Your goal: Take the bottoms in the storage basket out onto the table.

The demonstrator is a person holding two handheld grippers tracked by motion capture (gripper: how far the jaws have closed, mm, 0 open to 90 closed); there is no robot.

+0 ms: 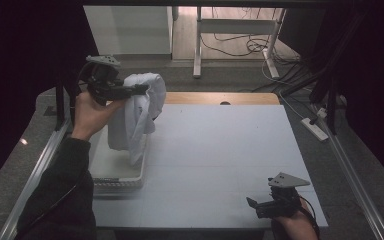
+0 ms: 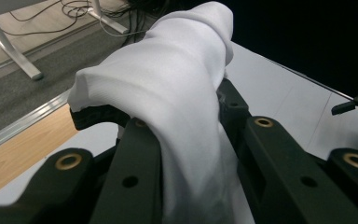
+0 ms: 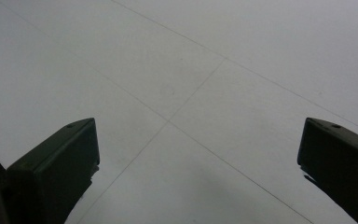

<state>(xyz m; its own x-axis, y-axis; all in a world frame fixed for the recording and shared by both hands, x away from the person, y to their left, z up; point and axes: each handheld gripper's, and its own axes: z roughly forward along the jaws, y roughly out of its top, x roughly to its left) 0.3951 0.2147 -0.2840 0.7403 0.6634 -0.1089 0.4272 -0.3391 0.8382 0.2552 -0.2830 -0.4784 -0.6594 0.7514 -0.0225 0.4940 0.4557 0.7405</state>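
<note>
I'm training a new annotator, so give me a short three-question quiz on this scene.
1. True or false: the left hand-held gripper is shut on the white cloth.
2. What lies under the hanging cloth: (a) white tray, (b) bucket, (c) bowl?
3. How do the jaws of the right hand-held gripper stand, and what is between them?

Key: 1 true; 2 a; 3 open, with nothing between them, over the bare table.

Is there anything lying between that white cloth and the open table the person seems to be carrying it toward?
Nothing visible. The left gripper holds the white cloth up over the white bin; the table beside it lies bare up to the right gripper.
</note>
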